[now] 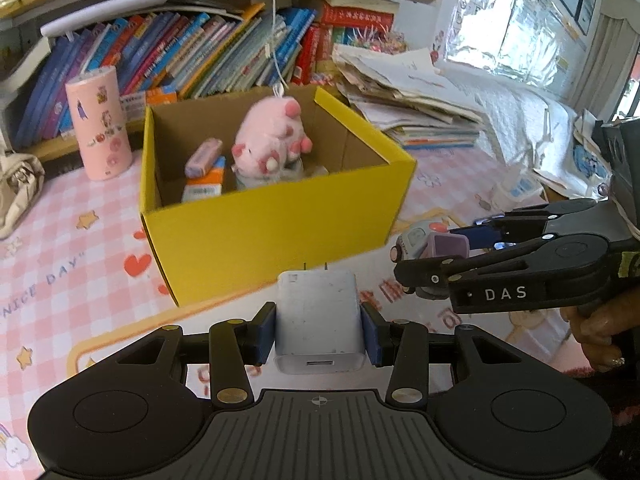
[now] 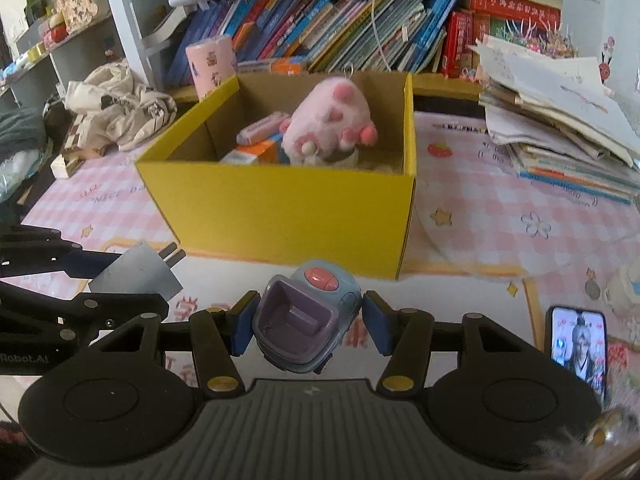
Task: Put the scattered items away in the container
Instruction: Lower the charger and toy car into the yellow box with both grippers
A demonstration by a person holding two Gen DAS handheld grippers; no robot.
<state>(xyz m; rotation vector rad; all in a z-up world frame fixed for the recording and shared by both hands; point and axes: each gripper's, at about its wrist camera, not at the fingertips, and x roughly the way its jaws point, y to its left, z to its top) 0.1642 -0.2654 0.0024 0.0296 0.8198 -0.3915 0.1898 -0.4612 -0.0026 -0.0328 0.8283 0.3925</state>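
Yellow box (image 1: 276, 224) ahead of both fingers; left pinches charger (image 1: 320, 320), right probably grips toy car (image 2: 306, 320). Next: carry over rim, release.

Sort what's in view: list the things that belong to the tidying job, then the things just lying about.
Part of the job:
yellow box
white charger, held by left gripper
toy car, held by right gripper
pink plush, already in the box

Just lying about:
pink cylinder
paper stack
phone
shelf books
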